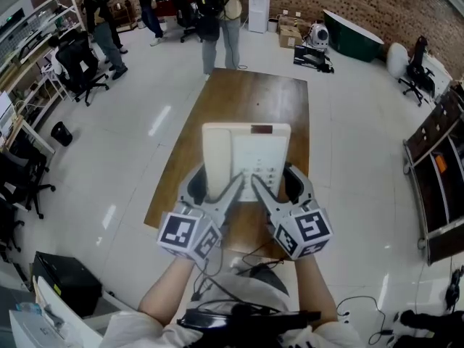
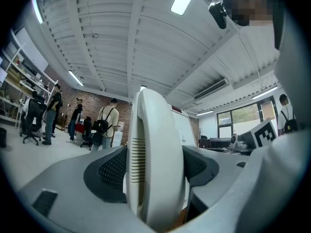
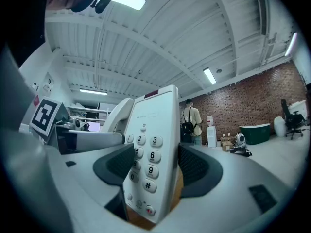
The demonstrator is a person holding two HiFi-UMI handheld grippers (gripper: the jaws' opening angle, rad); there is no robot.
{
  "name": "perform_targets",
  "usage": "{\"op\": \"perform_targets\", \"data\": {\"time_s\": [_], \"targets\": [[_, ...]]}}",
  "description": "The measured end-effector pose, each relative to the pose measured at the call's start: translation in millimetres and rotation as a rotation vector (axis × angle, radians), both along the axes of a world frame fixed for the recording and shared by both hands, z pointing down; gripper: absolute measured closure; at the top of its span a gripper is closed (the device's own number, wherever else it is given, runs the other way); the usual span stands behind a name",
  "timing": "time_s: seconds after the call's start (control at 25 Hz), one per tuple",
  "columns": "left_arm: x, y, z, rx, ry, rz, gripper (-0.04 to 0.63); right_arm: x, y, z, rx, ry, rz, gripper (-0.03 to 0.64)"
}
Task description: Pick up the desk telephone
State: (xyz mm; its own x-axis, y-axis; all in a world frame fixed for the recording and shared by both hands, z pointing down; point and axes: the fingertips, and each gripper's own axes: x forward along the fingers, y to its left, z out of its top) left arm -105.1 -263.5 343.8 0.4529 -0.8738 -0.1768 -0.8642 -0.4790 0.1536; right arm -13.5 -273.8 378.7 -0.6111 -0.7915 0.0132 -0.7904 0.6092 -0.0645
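Observation:
A cream desk telephone [image 1: 246,158] with its handset on the left and keypad on the right hangs above the wooden table [image 1: 254,96], held from its near edge by both grippers. My left gripper [image 1: 216,188] is shut on the handset side; in the left gripper view the handset [image 2: 158,144] stands on edge between the dark pads [image 2: 114,171]. My right gripper [image 1: 279,185] is shut on the keypad side. The number keys [image 3: 148,154] face left in the right gripper view, with the phone body clamped between the pads [image 3: 194,166]. The phone's underside is hidden.
People [image 1: 217,13] stand past the table's far end. Office chairs [image 1: 80,67] and shelving line the left, cabinets [image 1: 435,172] the right. A water dispenser [image 1: 259,9], boxes and a green tub [image 1: 351,38] stand by the brick wall. Cables [image 1: 250,256] hang near my body.

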Motion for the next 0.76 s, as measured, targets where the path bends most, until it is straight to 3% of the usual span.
{"op": "perform_targets", "data": {"time_s": [0.76], "targets": [[3.2, 3.0, 9.9, -0.027, 0.016, -0.007, 0.270, 5.0, 4.9, 7.4, -0.016, 0.020, 0.010, 0.321]]}}
